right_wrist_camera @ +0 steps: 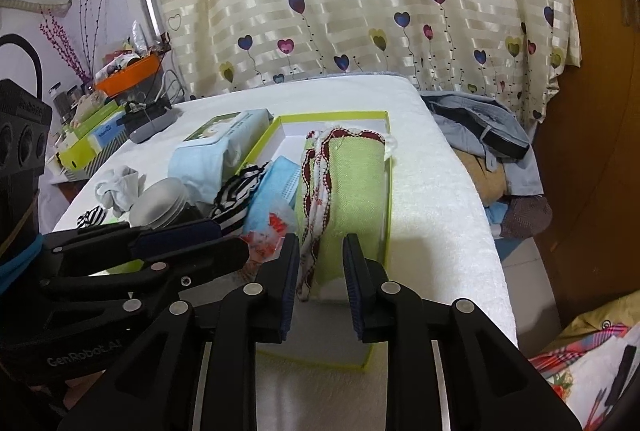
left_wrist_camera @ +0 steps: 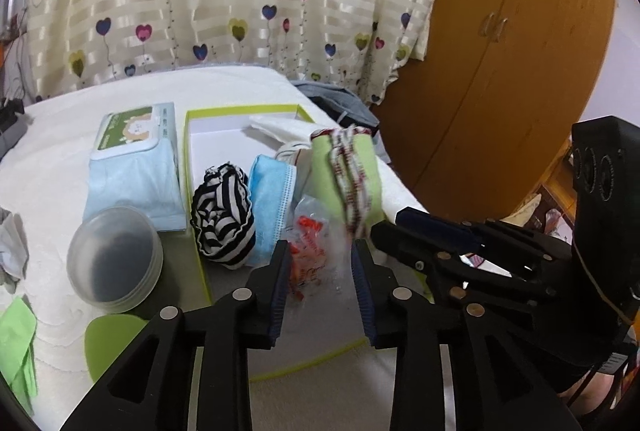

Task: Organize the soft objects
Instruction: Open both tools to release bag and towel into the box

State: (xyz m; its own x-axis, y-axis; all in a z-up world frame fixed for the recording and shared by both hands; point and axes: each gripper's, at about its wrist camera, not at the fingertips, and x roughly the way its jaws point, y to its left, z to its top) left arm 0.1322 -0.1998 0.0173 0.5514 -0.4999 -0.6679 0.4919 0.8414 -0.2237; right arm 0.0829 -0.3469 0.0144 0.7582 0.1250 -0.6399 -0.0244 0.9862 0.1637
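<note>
both tongs parted, gripping nothing. green cloth [right_wrist_camera: 356, 187] with red-white trim sits in box [right_wrist_camera: 386, 199] on bed, along box's right side, long axis running straight away from tongs. right tongs [right_wrist_camera: 321, 263] straddle its near end, pads look clear of fabric, so right hand is nearer. left tongs [left_wrist_camera: 321, 263] hover over clear packet [left_wrist_camera: 316, 251] just left of cloth. striped roll [left_wrist_camera: 222, 219] and blue masks [left_wrist_camera: 268, 207] further left in box

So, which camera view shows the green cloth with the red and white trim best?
The right wrist view: the green cloth lies centred in the box, seen along its whole length. In the left wrist view the same cloth is smaller and motion-blurred.
</note>
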